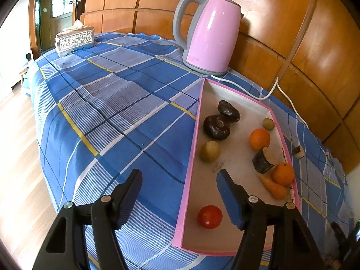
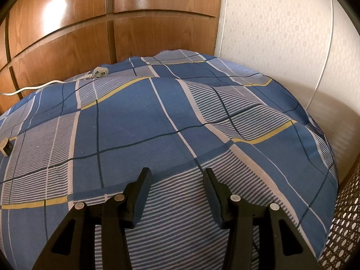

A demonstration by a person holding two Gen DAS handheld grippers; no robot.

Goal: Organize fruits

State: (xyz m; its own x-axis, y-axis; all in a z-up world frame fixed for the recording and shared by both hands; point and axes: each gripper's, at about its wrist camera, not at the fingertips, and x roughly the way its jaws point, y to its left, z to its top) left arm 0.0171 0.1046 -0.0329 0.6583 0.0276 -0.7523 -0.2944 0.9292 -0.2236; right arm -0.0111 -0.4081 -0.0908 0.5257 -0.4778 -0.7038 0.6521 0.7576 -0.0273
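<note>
While my left tongs [image 1: 178, 199] hang open and empty over the near end of the shallow pink-rimmed cardboard tray [image 1: 191, 157], the round red tomato [image 1: 209, 216] lies loose on the tray floor just below them, touching neither pad. Most of the fruit is in that tray: two dark, knobbly water chestnuts [image 1: 221, 121], a small green kiwi-like fruit [image 1: 210, 151], two oranges [image 1: 259, 139], a stubby orange carrot [image 1: 275, 187] and a dark cut stalk piece [image 1: 263, 160]. I judge a placing step to be just done. One more dark cut piece [image 1: 299, 151] lies outside the tray on the blue checked cloth [image 1: 112, 112] covering the counter, near my right tongs [image 2: 177, 199], which are partly open over bare cloth, holding nothing. The next move, I think, calls for reaching that stray piece and closing squarely across it.
</note>
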